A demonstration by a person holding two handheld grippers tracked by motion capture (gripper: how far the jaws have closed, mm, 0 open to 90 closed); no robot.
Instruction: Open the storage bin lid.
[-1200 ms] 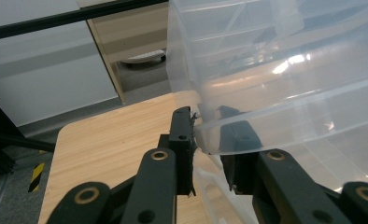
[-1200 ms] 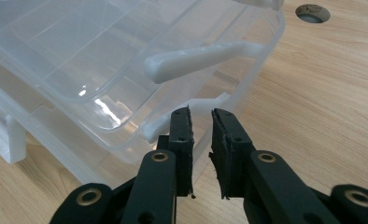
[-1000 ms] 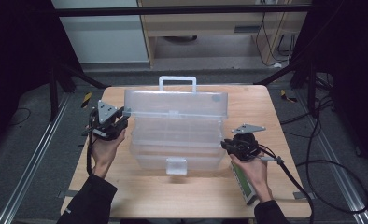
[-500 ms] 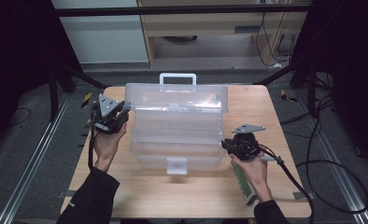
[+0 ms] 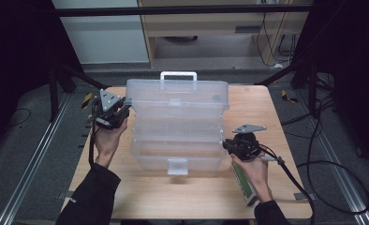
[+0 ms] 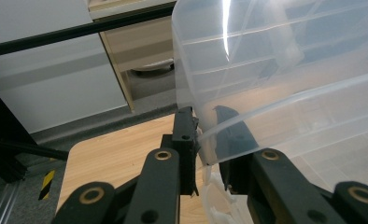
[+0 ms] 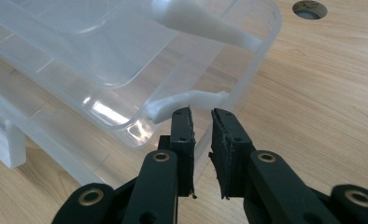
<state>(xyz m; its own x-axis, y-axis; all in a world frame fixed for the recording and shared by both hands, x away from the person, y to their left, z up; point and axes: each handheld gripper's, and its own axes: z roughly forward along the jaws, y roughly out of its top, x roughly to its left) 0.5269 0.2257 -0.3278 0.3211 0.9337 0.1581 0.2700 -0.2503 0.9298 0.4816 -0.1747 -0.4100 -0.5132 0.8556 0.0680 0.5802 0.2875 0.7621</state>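
While its clear lid (image 5: 177,96) tilts half-raised, the ribbed translucent plastic case (image 5: 175,140) sits mid-worktop (image 5: 271,117). Left tongs (image 6: 205,140), on a straight forearm, pinch the lid's thin corner edge; right tongs (image 7: 201,122) rest narrowly parted, gripping nothing, beside the base's white tab (image 7: 191,100).

A wooden table (image 5: 285,108) stands on a dark floor (image 5: 28,136); behind it, a white cabinet (image 5: 96,33), a wooden shelf (image 5: 206,23) and trailing cables (image 5: 332,164).
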